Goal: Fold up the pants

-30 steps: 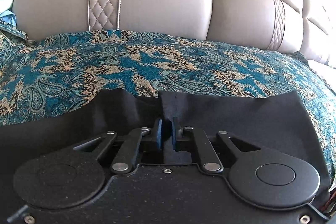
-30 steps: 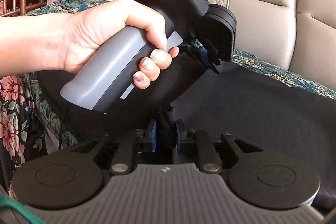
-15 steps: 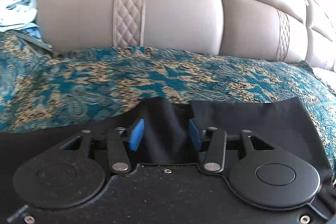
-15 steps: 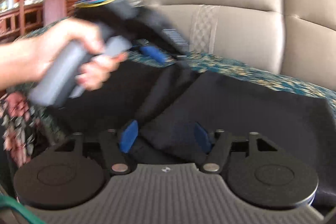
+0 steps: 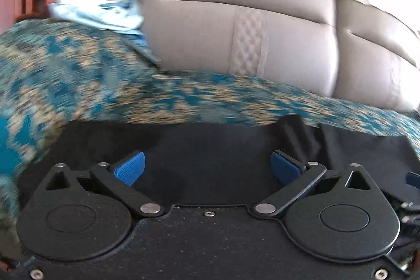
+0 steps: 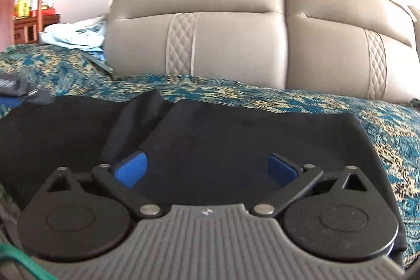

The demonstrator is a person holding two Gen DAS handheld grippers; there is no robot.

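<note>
Two hand-held tools are hovering with their blue-padded fingers spread wide and holding nothing above a pair of black fabric pants [image 6: 236, 138] lying flat on a teal and gold paisley sofa cover [image 6: 302, 99]. At the bottom of the left wrist frame, the left tool [image 5: 207, 169] is pointing over the pants' far edge, where a raised fold [image 5: 294, 127] is showing right of centre. At the bottom of the right wrist frame, the right tool [image 6: 206, 168] is sitting over the garment, which is filling the lower half of the frame, with a dark crease [image 6: 136, 122] running left of centre. Behind, a grey leather sofa backrest with quilted strips [image 6: 236, 43] is filling the upper frame, and pale blue cloth [image 6: 76, 36] is lying at upper left.
</note>
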